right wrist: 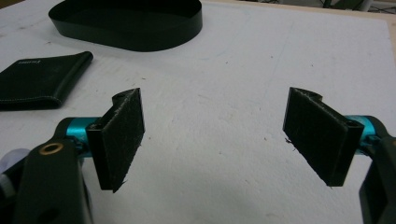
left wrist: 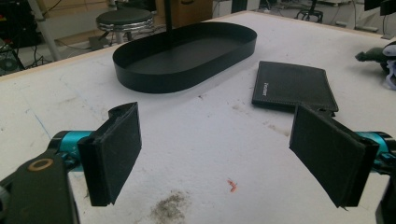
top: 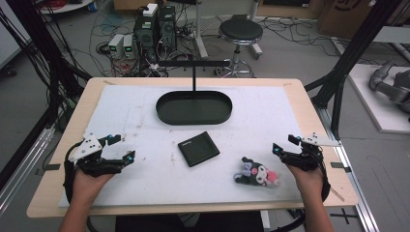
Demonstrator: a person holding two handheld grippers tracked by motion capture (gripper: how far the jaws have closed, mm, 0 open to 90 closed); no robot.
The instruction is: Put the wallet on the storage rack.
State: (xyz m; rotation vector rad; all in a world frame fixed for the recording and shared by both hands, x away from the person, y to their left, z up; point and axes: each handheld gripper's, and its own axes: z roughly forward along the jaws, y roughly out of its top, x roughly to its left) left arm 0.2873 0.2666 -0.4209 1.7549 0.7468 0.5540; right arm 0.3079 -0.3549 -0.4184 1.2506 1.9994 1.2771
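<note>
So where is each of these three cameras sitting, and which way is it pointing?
High view: above the person's side, looking forward and down on the white padded table; both forearms show, with the left hand-held gripper and the right hand-held gripper.
Left gripper view: rides the left hand-held gripper, facing the black oval metal tray and flat black leather wallet; its open jaws show.
Right gripper view: rides the right hand-held gripper, open jaws over bare table.
Shared: tray and wallet appear in all three.

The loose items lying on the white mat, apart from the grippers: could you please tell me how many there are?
3: a black oval tray at the far middle, a black wallet at the centre, and a plush toy near the right gripper.
</note>
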